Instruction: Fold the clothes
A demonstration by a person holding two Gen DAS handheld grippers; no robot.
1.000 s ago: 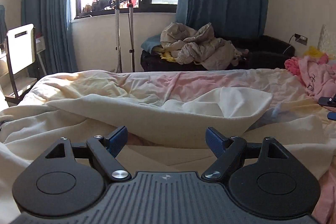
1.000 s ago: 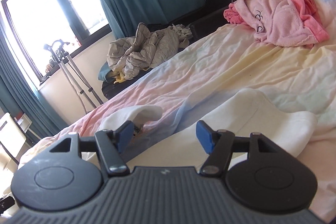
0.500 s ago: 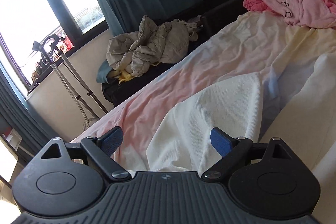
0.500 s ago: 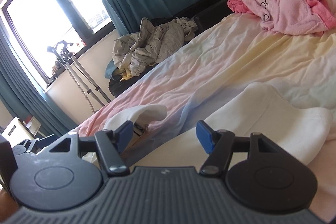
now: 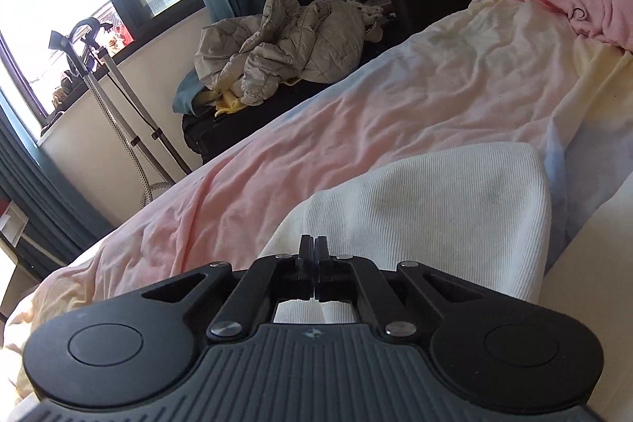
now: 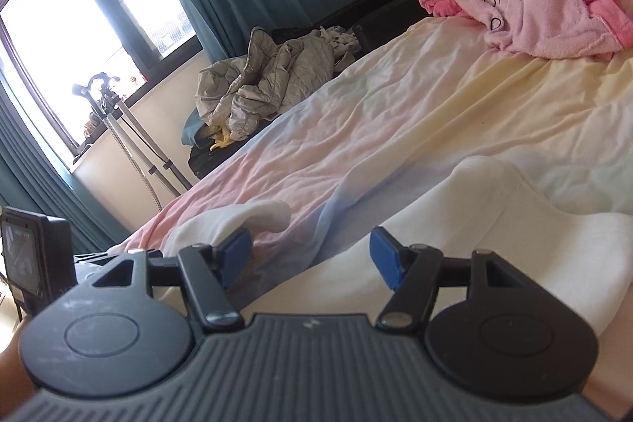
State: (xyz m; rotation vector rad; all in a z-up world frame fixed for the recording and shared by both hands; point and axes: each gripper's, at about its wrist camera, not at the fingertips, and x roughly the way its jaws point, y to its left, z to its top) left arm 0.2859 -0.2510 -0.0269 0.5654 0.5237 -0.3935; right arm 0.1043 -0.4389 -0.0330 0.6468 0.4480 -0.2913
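Left gripper (image 5: 314,256): jaws together, pinching the near edge of the cream ribbed garment (image 5: 435,220).
Right gripper (image 6: 310,258): jaws apart, holding nothing, just above the garment.
Cream ribbed garment: spread on the pastel bedsheet (image 6: 395,129).
Beyond: pink robe (image 6: 534,2) near the bed's far end.

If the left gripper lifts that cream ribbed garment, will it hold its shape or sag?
Likely sag: the cream ribbed garment already drapes in soft rounded folds over the bed. Probably light. The ribbed knit should grip well in the shut left gripper.
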